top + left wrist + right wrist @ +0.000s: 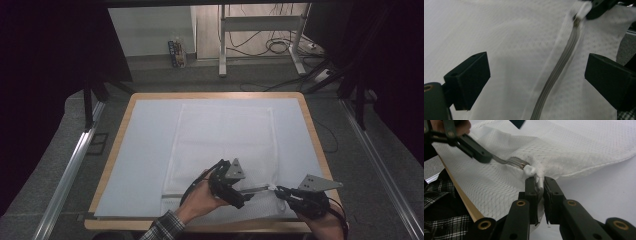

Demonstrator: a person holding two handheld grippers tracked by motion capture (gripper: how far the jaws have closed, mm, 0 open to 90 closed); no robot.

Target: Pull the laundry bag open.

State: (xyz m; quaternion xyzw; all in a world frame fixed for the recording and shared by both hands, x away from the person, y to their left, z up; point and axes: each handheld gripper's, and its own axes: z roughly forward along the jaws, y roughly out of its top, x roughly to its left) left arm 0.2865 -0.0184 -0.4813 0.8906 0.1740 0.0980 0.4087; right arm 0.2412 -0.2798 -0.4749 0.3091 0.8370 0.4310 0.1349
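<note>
Zipping is in hand: the white mesh laundry bag (220, 140) is pinched at its zip end by the closed right claw (539, 185), while the left claw (536, 75), wide open and empty, must next be closed on the grey zipper (564, 60).

1. You are working on one white mesh bag (222, 142), lying at the table's centre.
2. You are seeing one grey zipper (559, 70) running across it near six o'clock.
3. You are handling two grippers: the left gripper (248, 191) at about six o'clock and the right gripper (278, 191) at about five o'clock.
4. You are using one table (120, 122), which is wearing one pale cover (145, 140).
5. You are facing one metal frame (222, 45) standing at twelve o'clock.
</note>
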